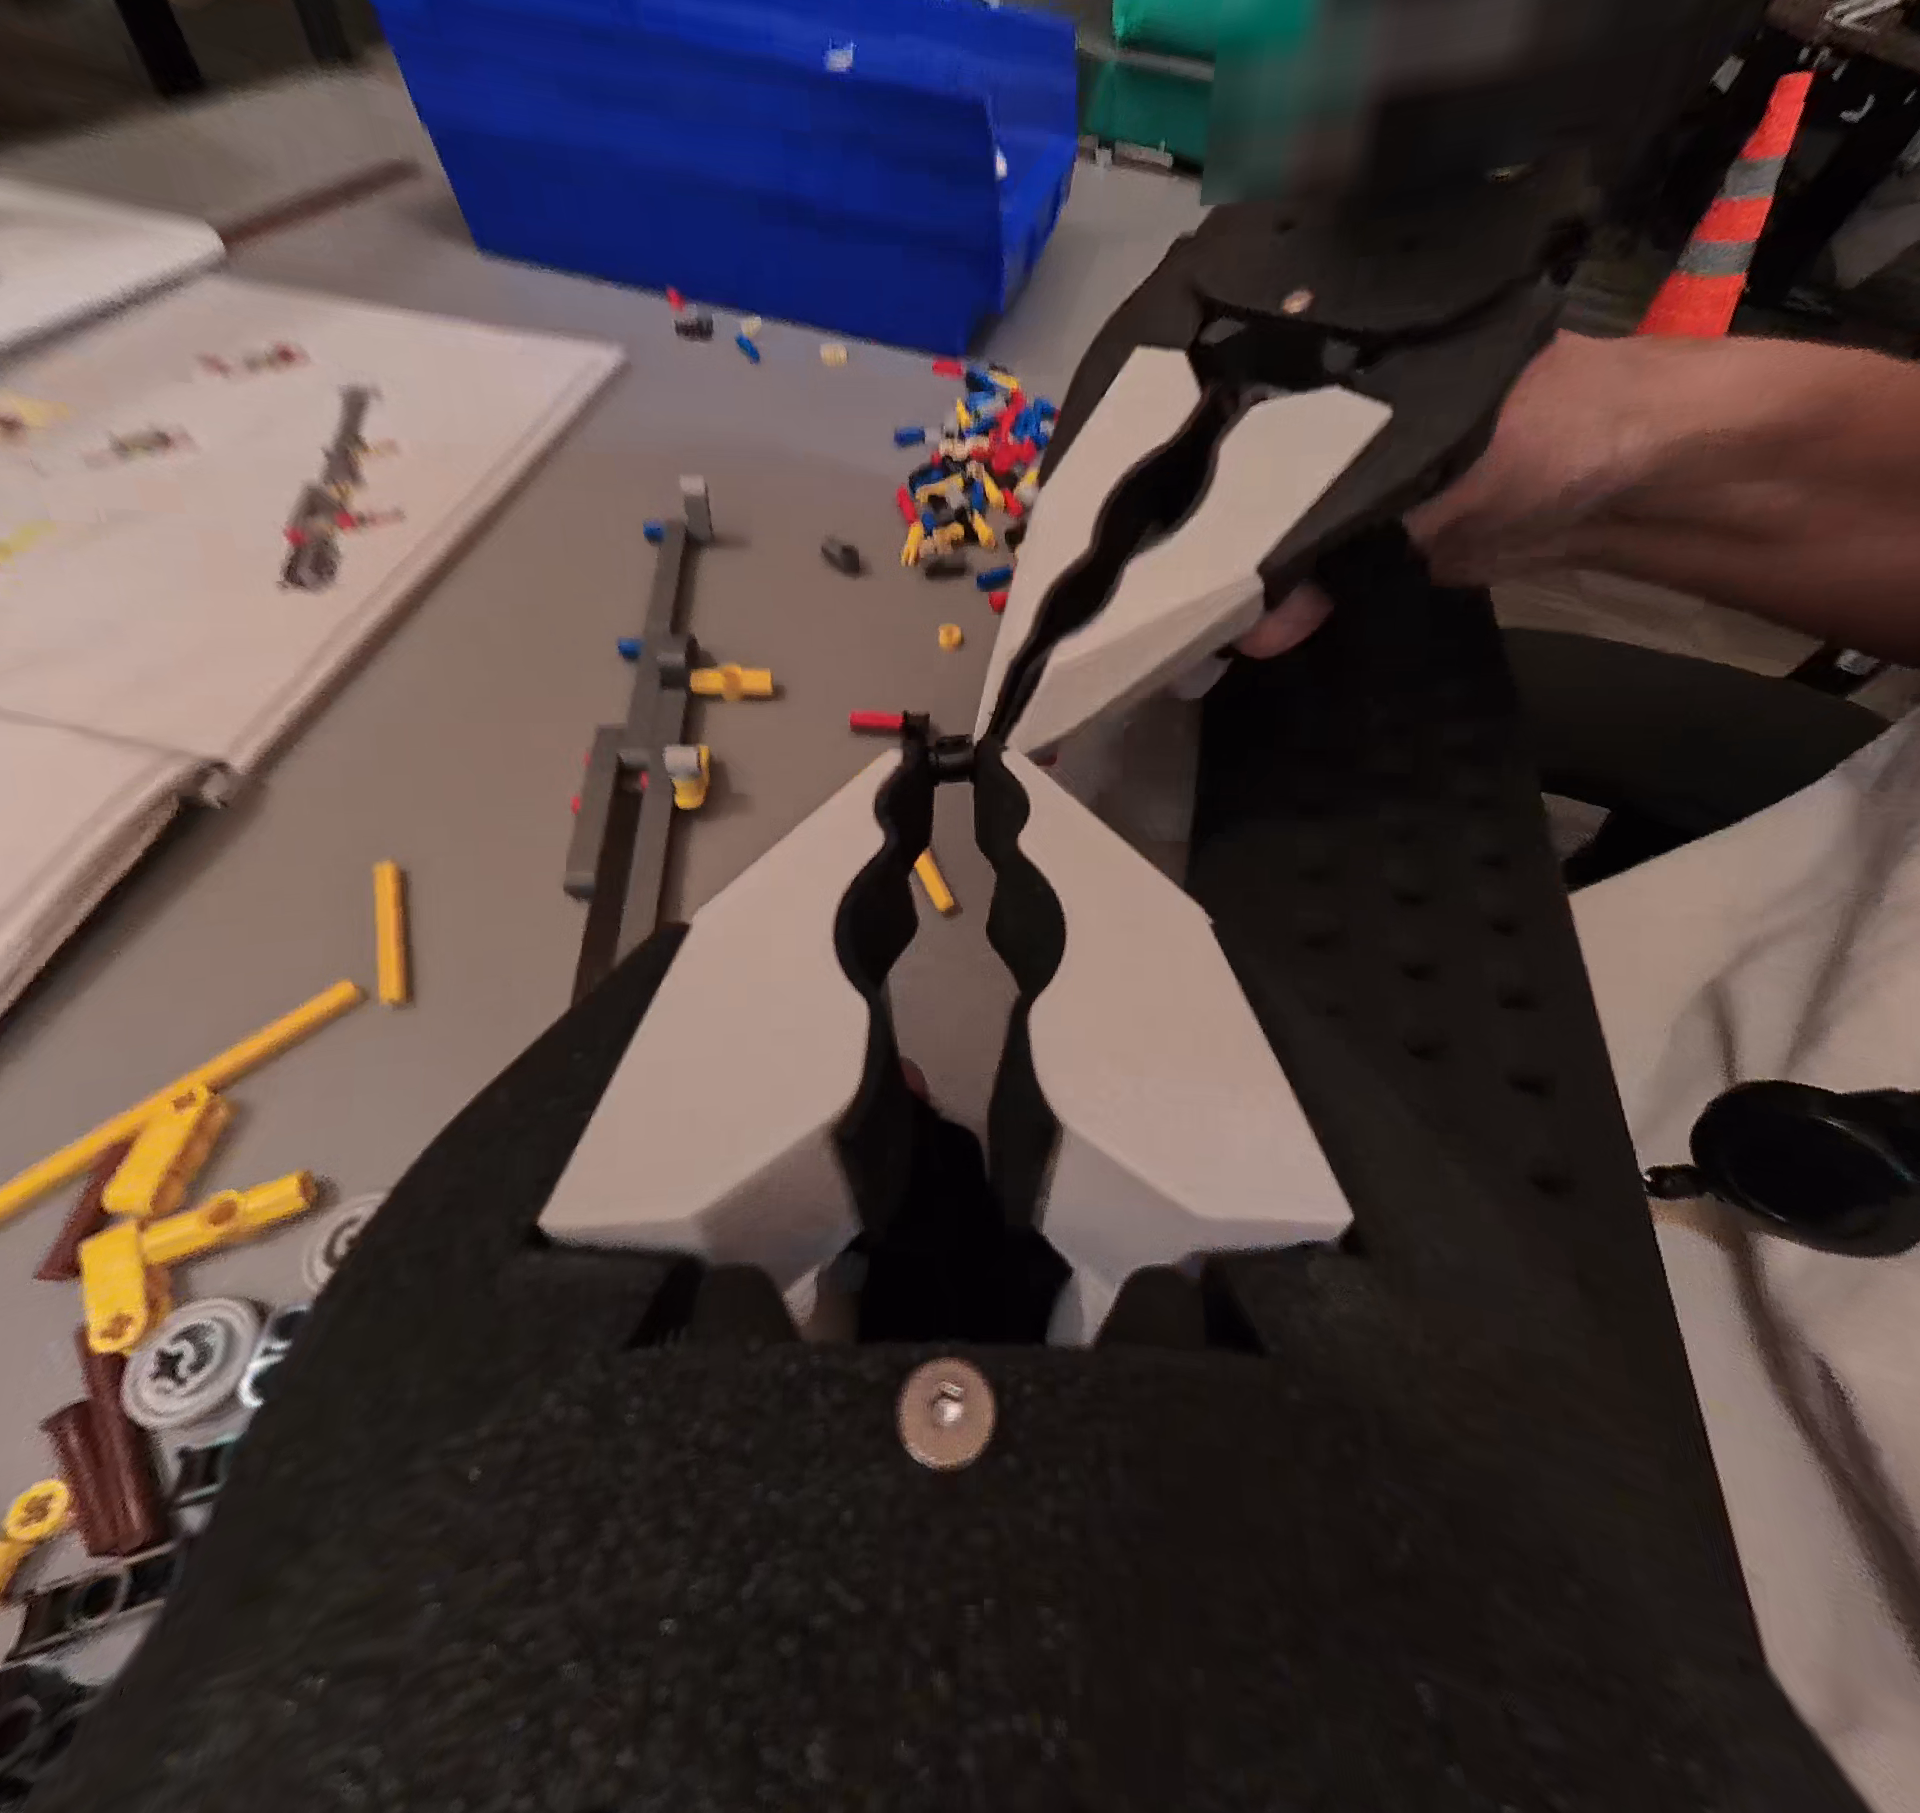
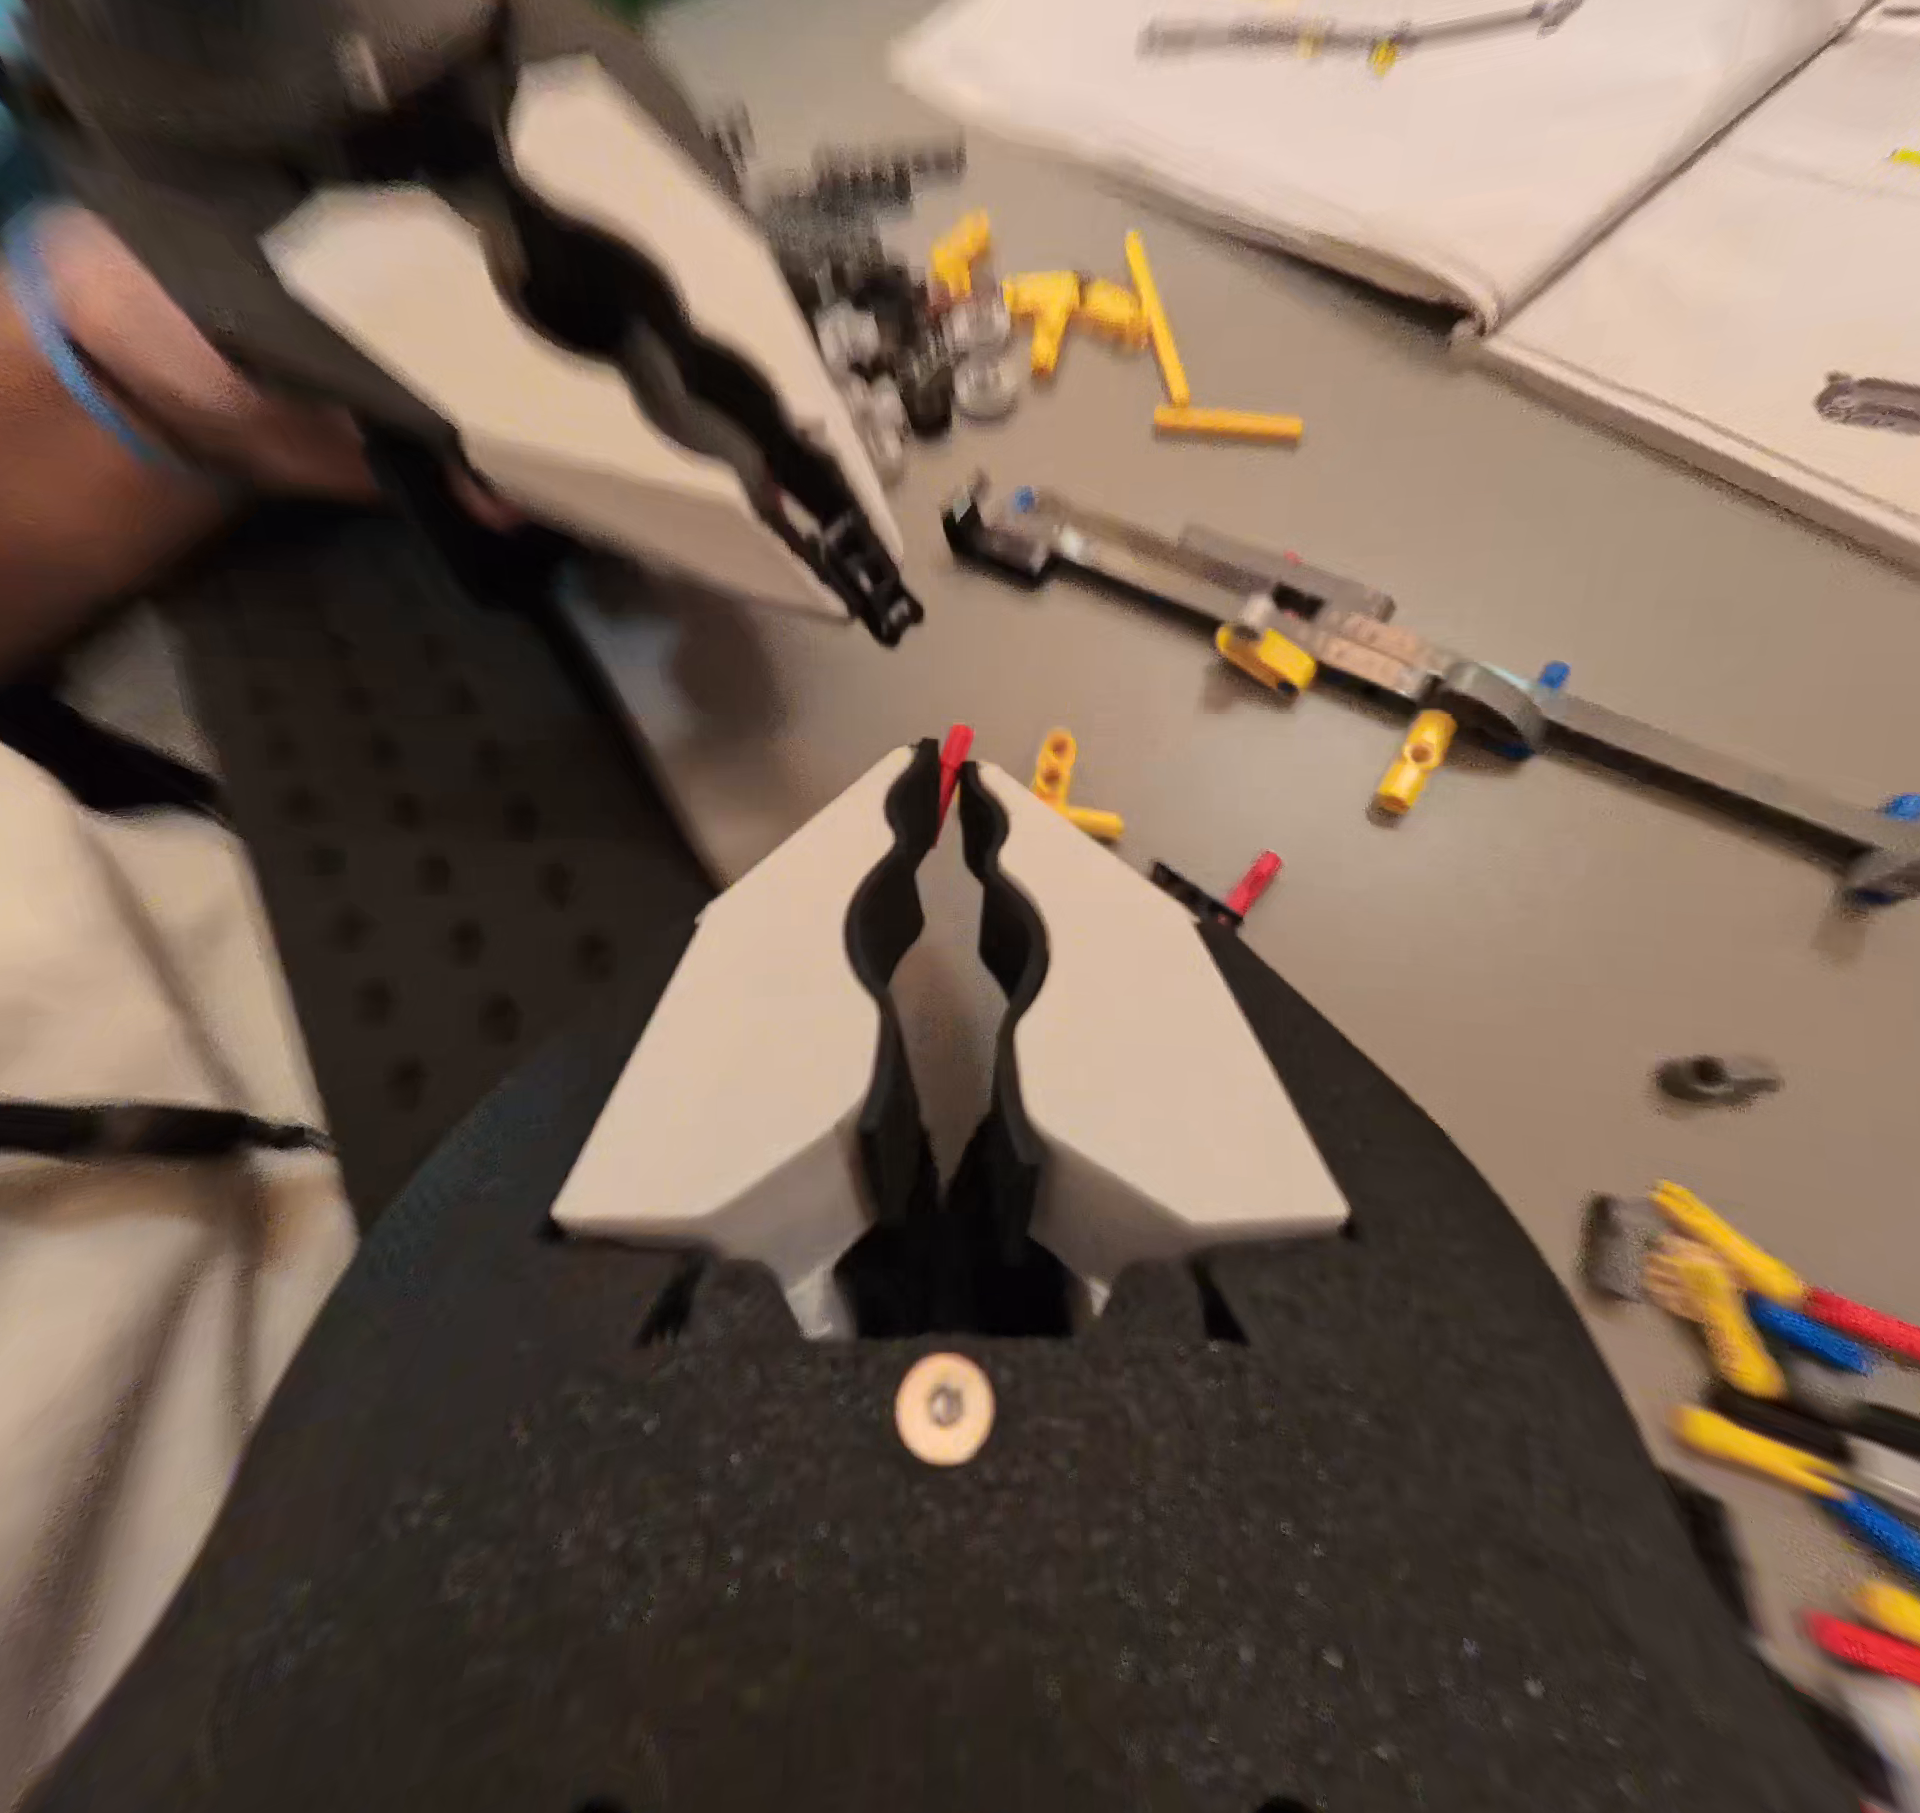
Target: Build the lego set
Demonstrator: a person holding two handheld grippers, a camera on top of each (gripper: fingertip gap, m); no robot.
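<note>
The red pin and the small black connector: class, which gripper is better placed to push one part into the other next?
Probably the right gripper: it pinches the red pin tip-forward, aimed towards the black connector, which the left gripper holds shut, ready to brace.

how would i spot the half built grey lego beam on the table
Start at the open instruction booklet on the grey table. Just beside its page edge lies the long grey beam assembly, running lengthwise away from the blue bin. Unlike the loose yellow axles nearby, it is joined up, with blue pins and yellow connectors attached.
</note>
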